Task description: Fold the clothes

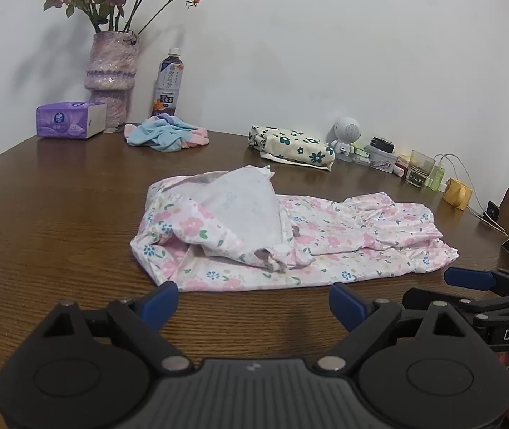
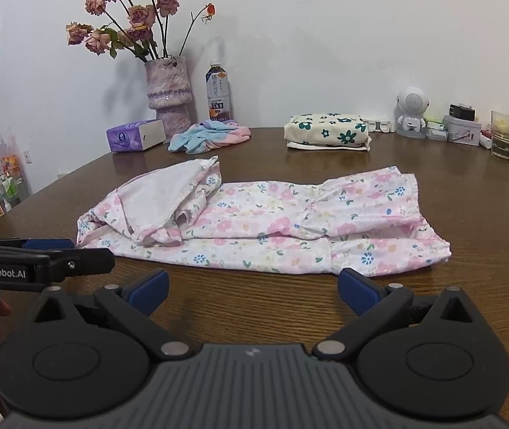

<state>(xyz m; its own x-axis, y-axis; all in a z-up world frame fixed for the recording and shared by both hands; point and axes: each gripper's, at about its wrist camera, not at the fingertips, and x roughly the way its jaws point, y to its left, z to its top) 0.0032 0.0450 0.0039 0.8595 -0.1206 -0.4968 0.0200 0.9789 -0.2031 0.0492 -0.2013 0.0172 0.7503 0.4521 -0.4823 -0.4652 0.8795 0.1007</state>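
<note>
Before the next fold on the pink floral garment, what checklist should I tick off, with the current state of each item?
1. Left tool open, nothing between the fingers: ok.
2. Right tool open and empty: ok.
3. Both tools short of the near hem of the pink floral garment, not touching it: ok.
4. Garment lying flat: not ok, the left end is turned back and bunched, pale inside showing.
5. Bare table in front of the garment: ok.
6. Folded green-flowered cloth and blue-pink bundle lie apart from the garment: ok.
</note>
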